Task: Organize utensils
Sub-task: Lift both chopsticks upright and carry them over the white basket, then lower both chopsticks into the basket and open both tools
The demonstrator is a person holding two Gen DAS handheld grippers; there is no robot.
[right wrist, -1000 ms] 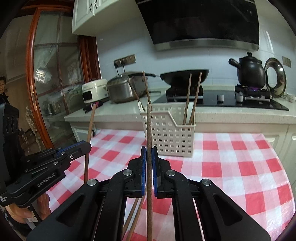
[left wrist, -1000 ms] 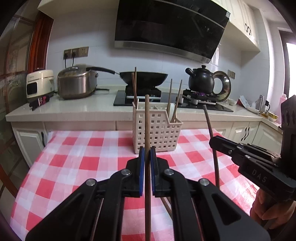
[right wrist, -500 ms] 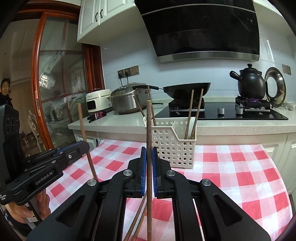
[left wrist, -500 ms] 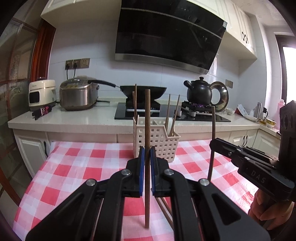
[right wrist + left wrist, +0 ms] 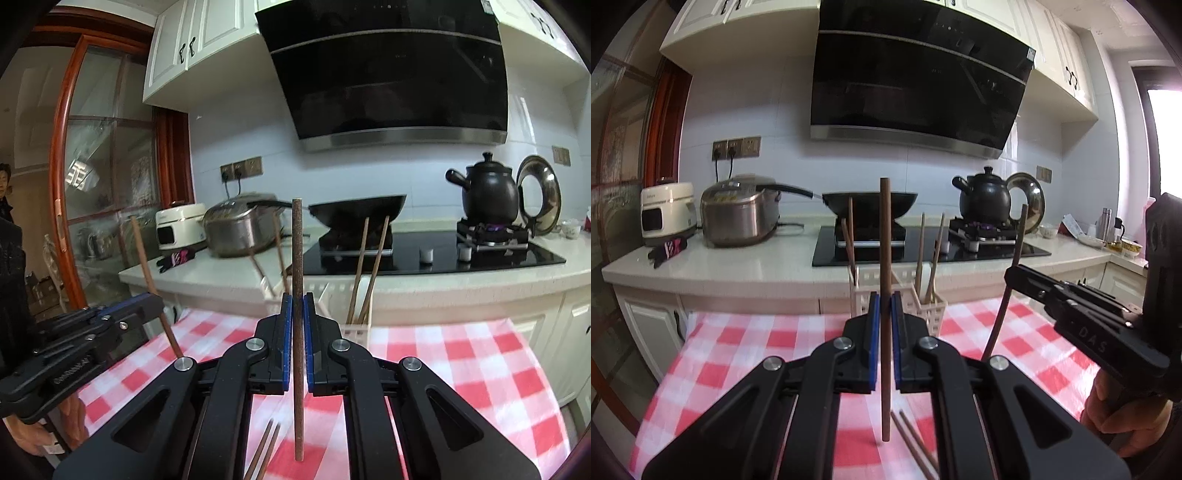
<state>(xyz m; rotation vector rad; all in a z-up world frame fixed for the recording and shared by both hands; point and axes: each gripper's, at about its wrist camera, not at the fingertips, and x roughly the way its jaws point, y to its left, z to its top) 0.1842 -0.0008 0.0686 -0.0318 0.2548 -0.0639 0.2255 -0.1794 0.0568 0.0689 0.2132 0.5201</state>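
Chopsticks are split among a red-and-white checked tablecloth [image 5: 746, 343], a white slotted basket [image 5: 343, 295] and both grippers. That basket stands at the cloth's far edge, before the counter, with several brown sticks [image 5: 373, 266] leaning inside it. The left gripper [image 5: 882, 314] pinches one chopstick [image 5: 885, 258] upright between its blue pads, lower tip hanging clear above the cloth. The right gripper [image 5: 297, 317] clamps another chopstick [image 5: 297, 266] upright likewise. A loose pair [image 5: 912, 439] lies flat on the cloth beneath the grippers.
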